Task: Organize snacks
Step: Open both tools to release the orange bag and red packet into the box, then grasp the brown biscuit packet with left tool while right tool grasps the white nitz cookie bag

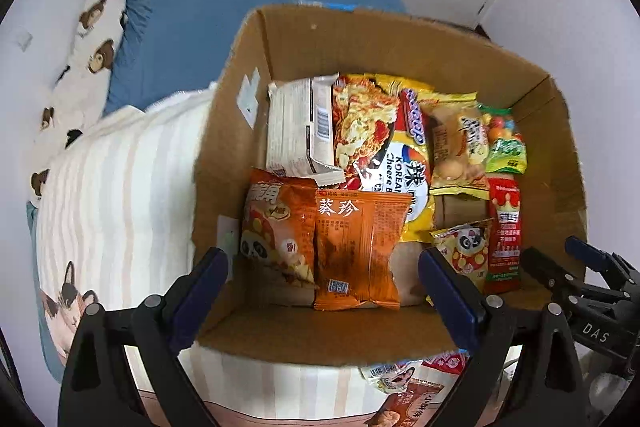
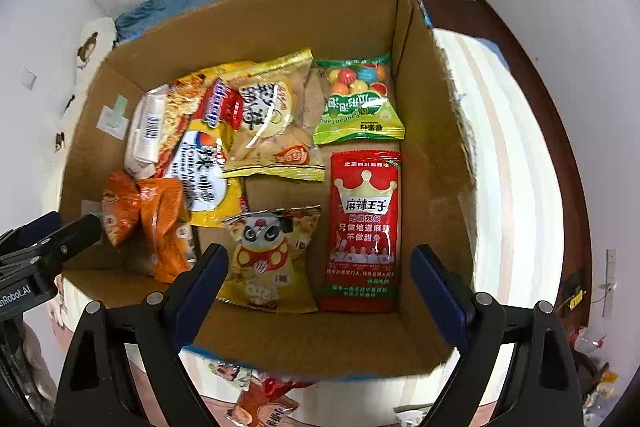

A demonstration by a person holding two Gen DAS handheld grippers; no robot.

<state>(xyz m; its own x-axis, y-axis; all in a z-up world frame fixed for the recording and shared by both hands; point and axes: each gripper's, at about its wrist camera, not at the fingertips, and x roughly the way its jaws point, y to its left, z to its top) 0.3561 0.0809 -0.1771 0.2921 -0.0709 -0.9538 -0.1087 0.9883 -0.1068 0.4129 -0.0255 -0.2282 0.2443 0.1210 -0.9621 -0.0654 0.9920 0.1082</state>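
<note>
overhead, left gripper point(image 1: 324, 291) stood wide, empty, above two orange packets point(image 1: 320, 247) at the cardboard box point(image 1: 360, 39) near wall; right gripper point(image 2: 320, 287) wide too, empty, over panda packet point(image 2: 272, 259) and red packet point(image 2: 364, 227)

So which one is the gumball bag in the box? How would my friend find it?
Look inside the big cardboard box on the bed and go to its far right corner. The gumball bag lies there, just beyond the long red packet with a crown on it. It is the only green bag, with a clear window showing round balls in many colours.
</note>
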